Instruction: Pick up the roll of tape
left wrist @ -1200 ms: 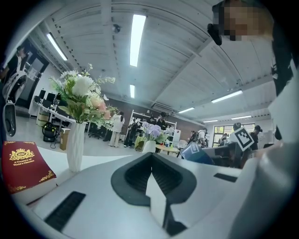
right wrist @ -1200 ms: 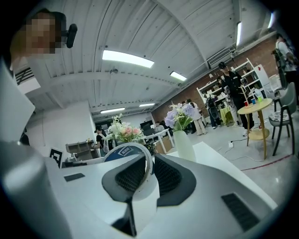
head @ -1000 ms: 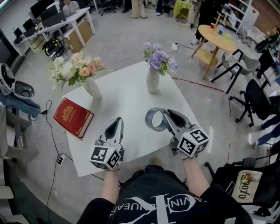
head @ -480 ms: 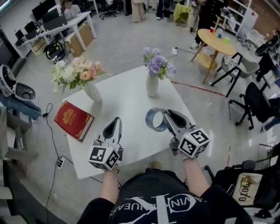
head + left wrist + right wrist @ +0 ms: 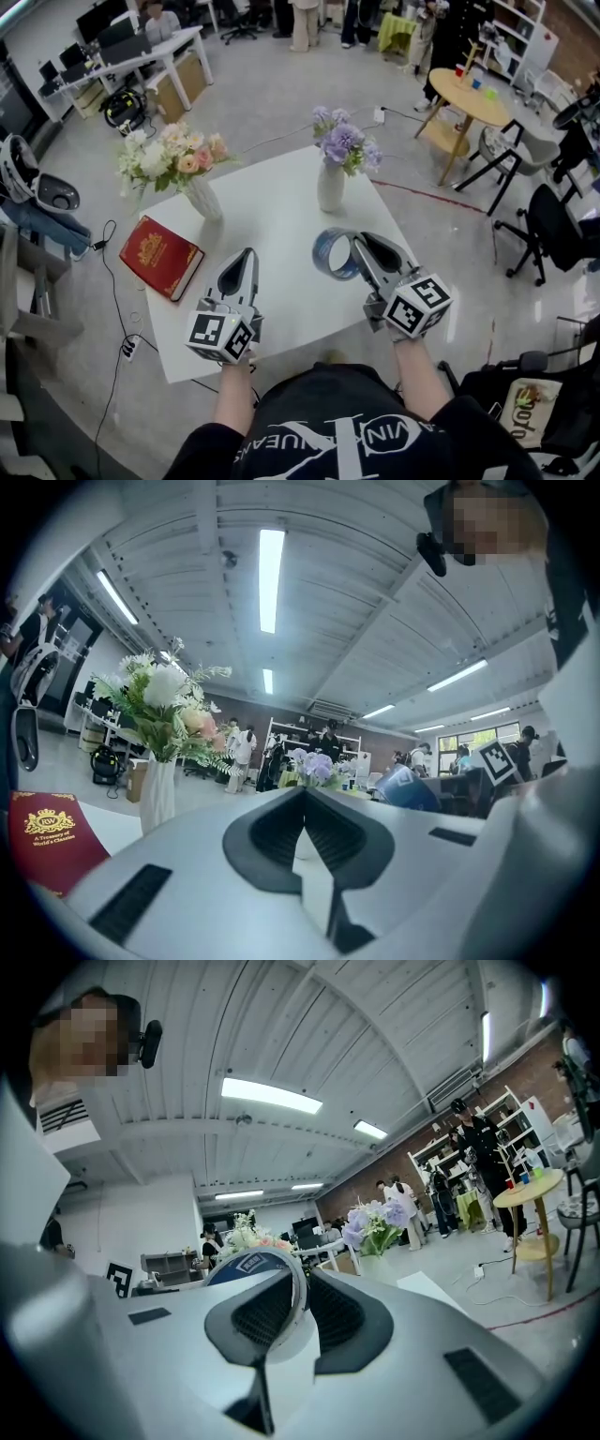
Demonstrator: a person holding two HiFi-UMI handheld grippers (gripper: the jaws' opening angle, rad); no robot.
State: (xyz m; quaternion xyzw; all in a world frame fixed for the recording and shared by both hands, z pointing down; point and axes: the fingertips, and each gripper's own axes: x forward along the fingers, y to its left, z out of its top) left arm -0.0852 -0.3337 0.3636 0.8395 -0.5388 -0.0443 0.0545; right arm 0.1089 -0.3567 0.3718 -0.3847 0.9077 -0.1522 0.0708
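Observation:
The roll of tape (image 5: 334,254), a blue-grey ring, hangs above the white table (image 5: 272,220) with my right gripper (image 5: 355,246) shut on its wall. In the right gripper view the roll (image 5: 251,1266) stands on edge, one jaw inside the ring and one outside. It also shows in the left gripper view as a blue roll (image 5: 409,790) off to the right. My left gripper (image 5: 248,256) hovers over the table's near left part, shut with nothing in it; its jaws meet at the tips (image 5: 303,792).
A red book (image 5: 160,256) lies at the table's left edge. A white vase of pink and white flowers (image 5: 202,197) stands behind it, and a vase of purple flowers (image 5: 330,186) at the far side. Chairs (image 5: 553,225) and a round wooden table (image 5: 469,80) stand to the right.
Both grippers have risen a little above the table, with the roll still held in the right one. The jaws have not changed.

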